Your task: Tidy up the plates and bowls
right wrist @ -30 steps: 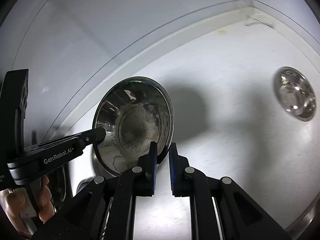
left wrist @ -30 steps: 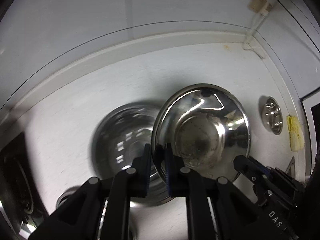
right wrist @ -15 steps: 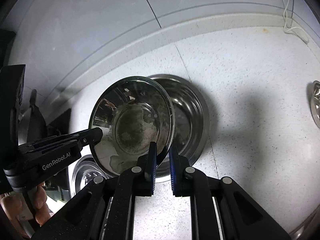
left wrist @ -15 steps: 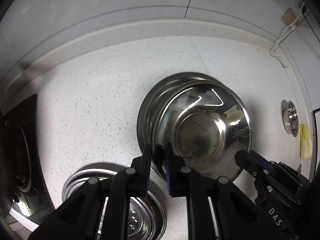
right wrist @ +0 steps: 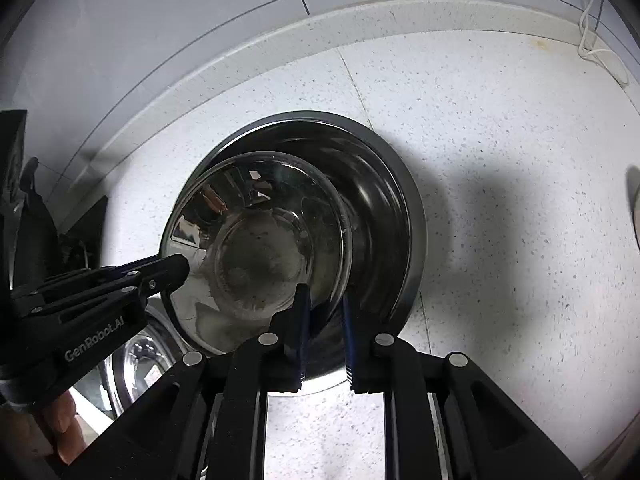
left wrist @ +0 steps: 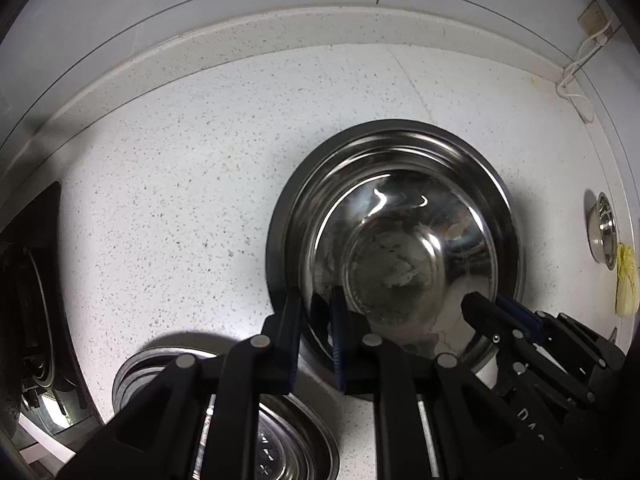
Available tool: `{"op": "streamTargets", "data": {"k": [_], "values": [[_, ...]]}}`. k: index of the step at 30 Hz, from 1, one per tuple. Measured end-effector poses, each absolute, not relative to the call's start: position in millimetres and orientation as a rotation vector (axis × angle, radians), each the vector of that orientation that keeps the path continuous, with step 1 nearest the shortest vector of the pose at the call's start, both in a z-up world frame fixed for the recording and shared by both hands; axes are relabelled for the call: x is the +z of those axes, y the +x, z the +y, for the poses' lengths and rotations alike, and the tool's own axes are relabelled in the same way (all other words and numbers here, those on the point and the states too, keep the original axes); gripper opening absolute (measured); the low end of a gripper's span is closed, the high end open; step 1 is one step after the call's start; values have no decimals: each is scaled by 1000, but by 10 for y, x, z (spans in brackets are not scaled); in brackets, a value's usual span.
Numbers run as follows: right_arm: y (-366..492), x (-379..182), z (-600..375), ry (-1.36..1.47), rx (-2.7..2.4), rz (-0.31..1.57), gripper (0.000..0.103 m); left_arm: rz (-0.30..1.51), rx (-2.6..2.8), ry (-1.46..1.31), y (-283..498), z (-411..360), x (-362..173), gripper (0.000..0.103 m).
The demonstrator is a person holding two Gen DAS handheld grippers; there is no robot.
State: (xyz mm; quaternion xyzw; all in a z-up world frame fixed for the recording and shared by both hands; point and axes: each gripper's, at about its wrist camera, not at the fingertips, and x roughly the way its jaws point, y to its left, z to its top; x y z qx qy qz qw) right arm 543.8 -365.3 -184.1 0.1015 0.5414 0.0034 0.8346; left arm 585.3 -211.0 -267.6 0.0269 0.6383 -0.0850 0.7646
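Observation:
A steel bowl (left wrist: 400, 256) (right wrist: 260, 256) with a dull, smeared bottom is held by both grippers, one on each side of its rim. My left gripper (left wrist: 316, 316) is shut on its left rim. My right gripper (right wrist: 326, 312) is shut on its right rim and shows at the right of the left wrist view (left wrist: 492, 312). The held bowl sits low inside a larger steel bowl (left wrist: 400, 140) (right wrist: 384, 208) that rests on the speckled white counter (left wrist: 180, 184). Whether the two bowls touch I cannot tell.
Another steel dish (left wrist: 276, 452) (right wrist: 136, 364) lies on the counter near the front, under the left gripper. A stove (left wrist: 24, 304) is at the left edge. A small steel bowl (left wrist: 604, 228) and a yellow cloth (left wrist: 626, 280) lie at the right. A wall and cable run behind.
Both grippers have carried the held bowl left across the counter and down into the larger bowl. It hung in the air a second ago and now sits low inside that bowl.

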Motion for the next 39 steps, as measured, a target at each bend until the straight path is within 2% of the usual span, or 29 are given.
{"op": "streamTargets", "data": {"k": [6, 11, 14, 15, 16, 18, 21, 22, 23, 26, 32, 39], "values": [[5468, -1906, -3585, 171, 3, 1155, 14, 1419, -178, 40, 5902, -2108, -2819, 13], [5477, -1926, -3502, 123, 7, 1159, 18, 1399, -173, 70, 5896, -2149, -2798, 15], [5434, -1872, -3474, 120, 30, 1148, 39, 1354, -171, 112, 5827, -2208, -2659, 15], [5418, -1843, -3447, 109, 24, 1137, 57, 1334, -164, 133, 5807, -2216, -2594, 15], [5375, -1779, -3453, 99, 31, 1116, 70, 1318, -157, 148, 5758, -2251, -2527, 16], [5297, -1645, -3436, 66, 23, 1076, 80, 1284, -155, 162, 5717, -2251, -2408, 26], [5141, -1427, -3511, 20, -2, 1009, 86, 1238, -185, 146, 5672, -2264, -2175, 36], [5098, -1382, -3552, 9, -17, 992, 89, 1227, -195, 151, 5676, -2284, -2115, 42], [5026, -1316, -3622, -8, -45, 967, 90, 1215, -206, 160, 5665, -2326, -2056, 50], [4824, -1179, -3909, -45, -143, 917, 92, 1170, -258, 200, 5649, -2530, -1885, 57], [4403, -1006, -4722, -78, -385, 864, 93, 1127, -390, 308, 5593, -3355, -1739, 59], [4017, -945, -5798, -19, -629, 855, 94, 1100, -531, 455, 5559, -4566, -1879, 59]]}}
